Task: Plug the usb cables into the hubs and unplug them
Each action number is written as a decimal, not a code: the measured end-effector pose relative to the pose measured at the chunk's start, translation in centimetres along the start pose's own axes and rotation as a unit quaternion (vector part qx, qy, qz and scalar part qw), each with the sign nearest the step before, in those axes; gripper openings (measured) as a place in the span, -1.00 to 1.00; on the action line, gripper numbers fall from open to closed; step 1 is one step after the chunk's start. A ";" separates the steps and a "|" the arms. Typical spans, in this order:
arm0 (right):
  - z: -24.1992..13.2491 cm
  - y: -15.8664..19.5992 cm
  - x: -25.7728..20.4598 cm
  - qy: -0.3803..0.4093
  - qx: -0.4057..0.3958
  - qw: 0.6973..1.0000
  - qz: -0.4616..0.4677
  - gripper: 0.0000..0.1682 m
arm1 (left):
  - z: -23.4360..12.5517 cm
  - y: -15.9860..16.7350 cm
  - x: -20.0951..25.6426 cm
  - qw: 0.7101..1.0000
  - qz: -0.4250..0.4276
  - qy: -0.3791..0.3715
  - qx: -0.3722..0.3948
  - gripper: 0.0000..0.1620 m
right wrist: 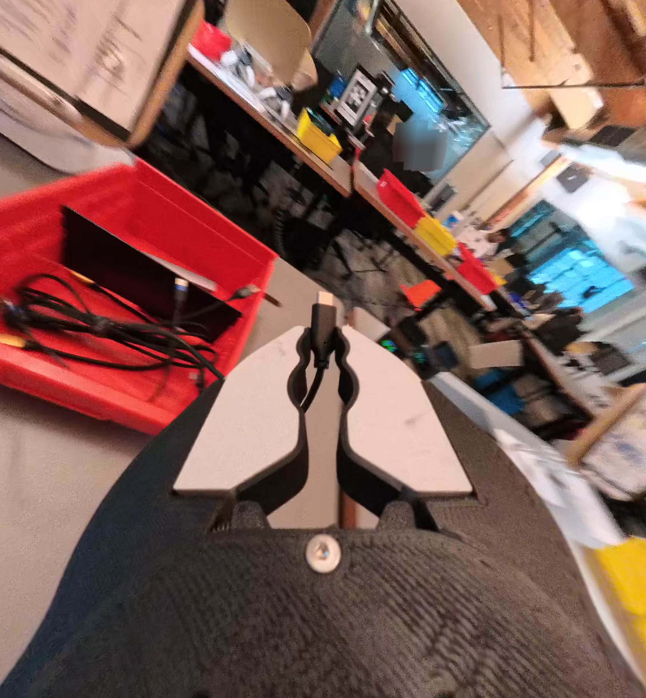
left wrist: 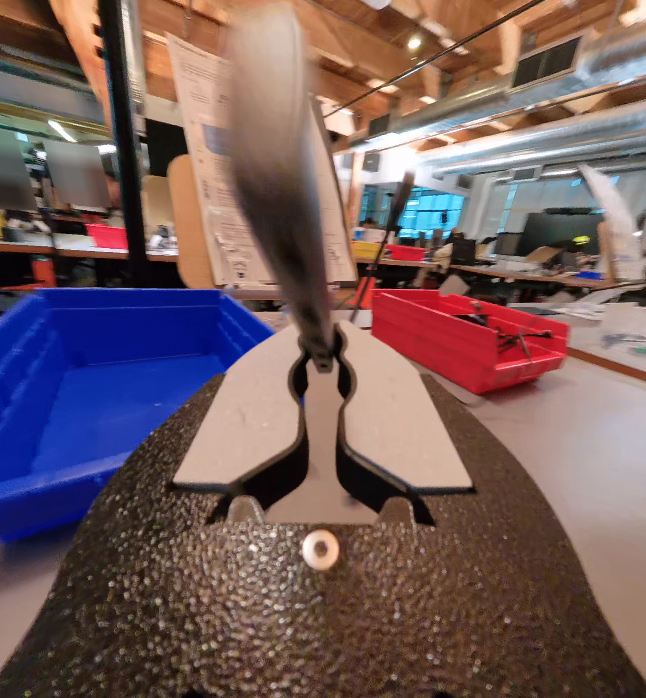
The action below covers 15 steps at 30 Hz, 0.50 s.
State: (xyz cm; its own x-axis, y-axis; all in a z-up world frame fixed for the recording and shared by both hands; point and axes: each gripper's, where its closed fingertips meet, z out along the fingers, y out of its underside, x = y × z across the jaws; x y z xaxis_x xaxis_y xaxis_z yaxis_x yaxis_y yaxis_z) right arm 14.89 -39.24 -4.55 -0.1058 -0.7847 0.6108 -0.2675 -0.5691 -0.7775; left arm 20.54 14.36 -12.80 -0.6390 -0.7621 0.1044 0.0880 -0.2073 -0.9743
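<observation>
My left gripper (left wrist: 319, 340) is shut on the lower end of a long grey hub (left wrist: 276, 170). The hub sticks up and forward from the fingertips, leans left and is blurred. A small port shows on its near end. My right gripper (right wrist: 321, 336) is shut on the black USB cable plug (right wrist: 323, 321). The plug's metal tip points forward past the fingertips, and its cord drops down between the fingers. Neither view shows the other gripper.
An empty blue bin (left wrist: 87, 396) stands left of the left gripper on the grey table (left wrist: 559, 453). A red bin (left wrist: 446, 347) stands to the right; in the right wrist view this red bin (right wrist: 125, 211) holds tangled black cables (right wrist: 98, 328) and a black divider (right wrist: 132, 272). My hands' fingertips stand some 55 centimetres from each other.
</observation>
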 end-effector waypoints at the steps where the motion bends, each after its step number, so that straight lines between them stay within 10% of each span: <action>1: 0.2 -0.4 1.0 0.018 -0.011 0.999 -0.031 -0.85 | 0.0 0.1 -0.2 1.000 0.012 -0.007 -0.009 -0.86; 15: -0.6 -20.7 1.5 -0.123 0.201 0.972 0.017 -0.85 | 1.9 2.5 6.2 0.993 0.045 0.089 -0.059 -0.91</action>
State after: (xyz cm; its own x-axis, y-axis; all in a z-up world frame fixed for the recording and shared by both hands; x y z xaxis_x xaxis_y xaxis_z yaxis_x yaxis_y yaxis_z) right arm 19.70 -28.48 12.56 0.1380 -0.8118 0.5673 0.1327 -0.5525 -0.8229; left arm 18.31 7.96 -14.19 -0.7586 -0.6514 -0.0113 0.0672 -0.0610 -0.9959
